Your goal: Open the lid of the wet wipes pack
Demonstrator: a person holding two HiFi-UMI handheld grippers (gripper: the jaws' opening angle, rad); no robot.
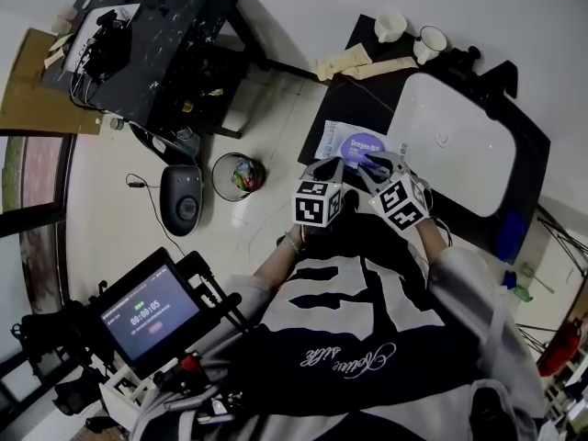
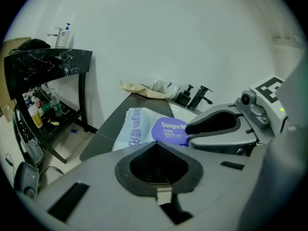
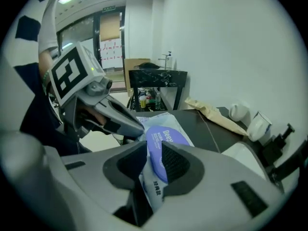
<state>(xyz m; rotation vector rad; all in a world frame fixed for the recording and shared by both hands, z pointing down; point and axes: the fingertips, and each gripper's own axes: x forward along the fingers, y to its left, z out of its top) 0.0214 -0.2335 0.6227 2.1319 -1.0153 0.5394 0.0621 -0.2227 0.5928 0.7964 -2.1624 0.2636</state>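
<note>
The wet wipes pack [image 1: 347, 142] is pale blue with a round purple lid [image 1: 360, 145]. It lies on the dark counter [image 1: 354, 99] beside the sink. My right gripper [image 1: 372, 165] is shut on the near end of the pack, and the pale wrapper and the lid's edge [image 3: 161, 138] show between its pads [image 3: 177, 161]. My left gripper [image 1: 333, 165] is shut with nothing between its pads [image 2: 156, 163]. Its tip [image 3: 132, 124] rests against the pack's left side. In the left gripper view the lid [image 2: 168, 129] looks flat on the pack.
A white sink basin [image 1: 450, 141] fills the counter to the right, with a black tap [image 2: 199, 96] behind it. Two white cups [image 1: 390, 26] and brown paper bags [image 1: 363, 62] lie at the counter's far end. A black marble table [image 1: 156, 44] and a small bin [image 1: 237, 175] stand on the left.
</note>
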